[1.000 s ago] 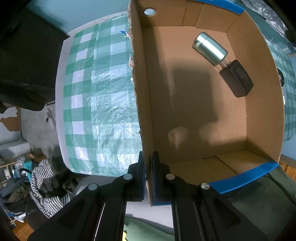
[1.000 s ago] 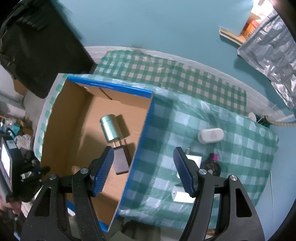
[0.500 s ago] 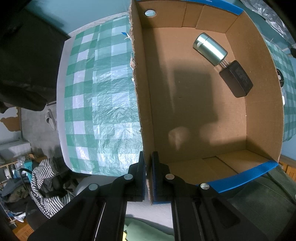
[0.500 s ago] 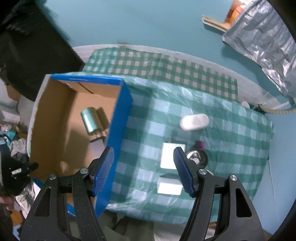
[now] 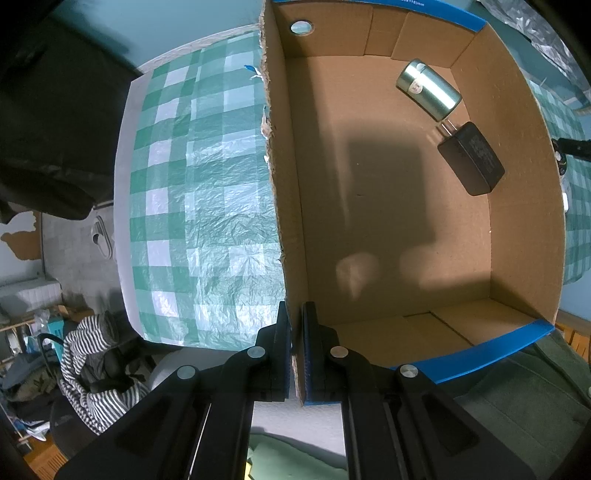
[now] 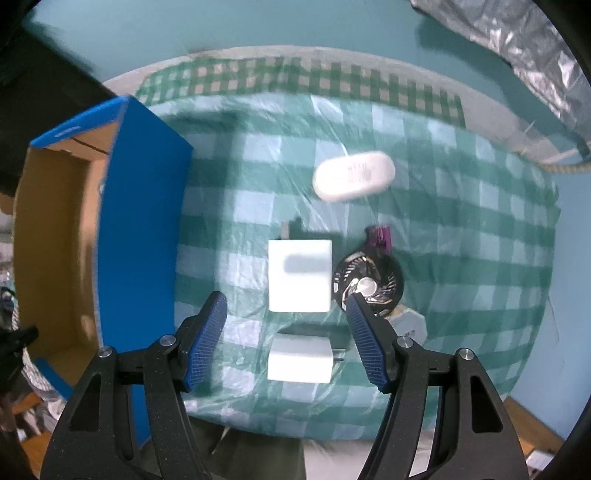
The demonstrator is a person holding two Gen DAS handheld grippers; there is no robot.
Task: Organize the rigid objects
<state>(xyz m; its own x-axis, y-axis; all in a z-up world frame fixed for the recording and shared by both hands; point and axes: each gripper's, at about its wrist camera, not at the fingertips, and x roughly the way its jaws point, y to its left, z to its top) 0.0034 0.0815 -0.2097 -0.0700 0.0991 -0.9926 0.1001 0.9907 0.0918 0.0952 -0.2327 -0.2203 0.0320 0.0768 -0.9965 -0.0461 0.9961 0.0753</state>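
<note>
My left gripper (image 5: 294,354) is shut on the near left wall of the cardboard box (image 5: 284,206). Inside the box lie a silver cylinder (image 5: 428,89) and a black power adapter (image 5: 471,163) at the far right. My right gripper (image 6: 286,338) is open and empty above the checked table, with a small white charger (image 6: 300,360) between its fingers and a larger white adapter (image 6: 299,275) just beyond. A black round fan (image 6: 367,284), a purple connector (image 6: 380,240) and a white oval case (image 6: 352,175) lie further out. The box's blue wall (image 6: 140,206) stands to the left.
The table carries a green checked cloth (image 5: 207,206) under plastic film. Striped clothing (image 5: 92,365) and clutter lie on the floor to the left. A silver foil sheet (image 6: 517,55) hangs at the far right. A teal wall (image 6: 258,26) stands behind the table.
My right gripper has swung right from over the box and down toward the white chargers, staying open. My left gripper has kept its hold on the box wall.
</note>
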